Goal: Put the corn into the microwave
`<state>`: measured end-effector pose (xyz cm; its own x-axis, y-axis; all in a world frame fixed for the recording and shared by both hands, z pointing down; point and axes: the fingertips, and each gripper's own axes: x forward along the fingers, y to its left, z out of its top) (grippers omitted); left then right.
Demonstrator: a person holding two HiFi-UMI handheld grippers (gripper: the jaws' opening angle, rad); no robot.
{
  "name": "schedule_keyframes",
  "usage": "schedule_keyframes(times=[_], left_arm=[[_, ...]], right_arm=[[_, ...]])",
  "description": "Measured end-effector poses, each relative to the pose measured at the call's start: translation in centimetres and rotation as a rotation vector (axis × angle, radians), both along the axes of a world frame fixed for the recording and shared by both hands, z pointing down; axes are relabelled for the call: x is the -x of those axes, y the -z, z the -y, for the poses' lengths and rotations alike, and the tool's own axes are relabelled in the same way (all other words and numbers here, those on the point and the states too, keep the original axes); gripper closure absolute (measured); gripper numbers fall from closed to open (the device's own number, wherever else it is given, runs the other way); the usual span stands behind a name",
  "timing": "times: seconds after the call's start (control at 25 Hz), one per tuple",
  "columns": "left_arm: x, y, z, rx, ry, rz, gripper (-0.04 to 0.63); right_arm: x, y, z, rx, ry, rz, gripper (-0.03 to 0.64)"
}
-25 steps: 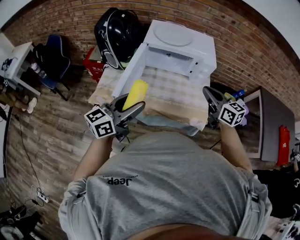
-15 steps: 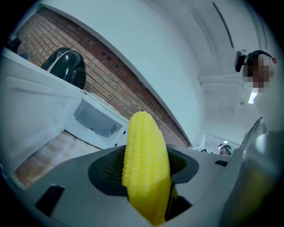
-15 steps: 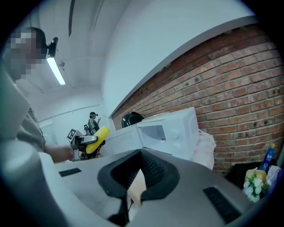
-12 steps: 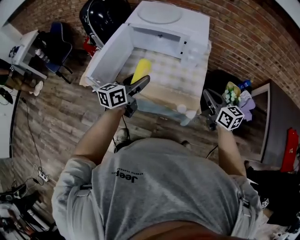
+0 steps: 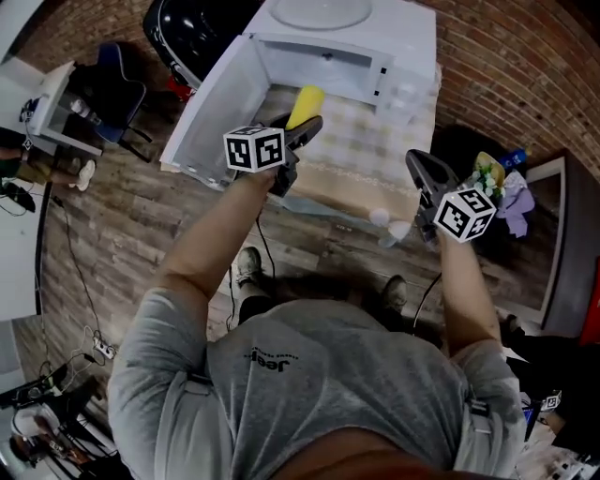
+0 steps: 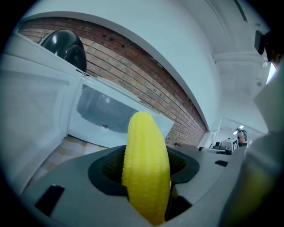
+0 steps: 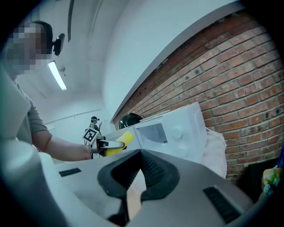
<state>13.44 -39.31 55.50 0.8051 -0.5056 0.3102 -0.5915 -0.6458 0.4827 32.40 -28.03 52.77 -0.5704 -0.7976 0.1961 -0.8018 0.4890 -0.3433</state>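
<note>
A yellow corn cob [image 5: 306, 104] [image 6: 146, 168] is clamped between the jaws of my left gripper [image 5: 300, 127] [image 6: 148, 166], its tip pointing forward. It hangs just in front of the white microwave [image 5: 328, 56], whose door [image 5: 211, 108] stands swung open to the left. The empty cavity [image 6: 108, 111] lies straight ahead in the left gripper view. My right gripper [image 5: 420, 169] [image 7: 140, 165] is shut and empty, off to the right of the table's front edge. From there I see the corn [image 7: 120, 142] and the microwave [image 7: 177, 131].
The microwave stands on a table with a checked cloth [image 5: 384, 141]. A black domed object [image 5: 187, 28] sits behind the door. Flowers [image 5: 487, 173] and a dark cabinet [image 5: 562, 244] are at the right, a blue chair [image 5: 112, 89] at the left. Brick wall behind.
My left gripper has carried the corn forward, from the table's front edge to the microwave's open mouth. My right gripper has shifted only a little and stays shut.
</note>
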Motion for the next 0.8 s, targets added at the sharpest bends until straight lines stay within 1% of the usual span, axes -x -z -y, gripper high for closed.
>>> schedule_keyframes(times=[0.2,0.4,0.52,0.8], left_arm=[[0.0,-2.8,5.1,0.029,0.046,0.065,0.354],[-0.3,-5.5,9.4,0.061,0.077,0.148,0.354],[-1.0,-6.0,11.8,0.049,0.076,0.187,0.354],[-2.8,-7.0,17.7,0.033,0.105,0.268,0.354]], right_arm=[[2.3,-1.1,3.2,-0.016,0.048,-0.014,0.6],[4.1,-3.7,4.7,0.004,0.076,-0.014,0.6],[4.4,-4.8,5.7,0.013,0.075,-0.017,0.6],[4.8,-5.9,7.9,0.002,0.079,-0.017,0.599]])
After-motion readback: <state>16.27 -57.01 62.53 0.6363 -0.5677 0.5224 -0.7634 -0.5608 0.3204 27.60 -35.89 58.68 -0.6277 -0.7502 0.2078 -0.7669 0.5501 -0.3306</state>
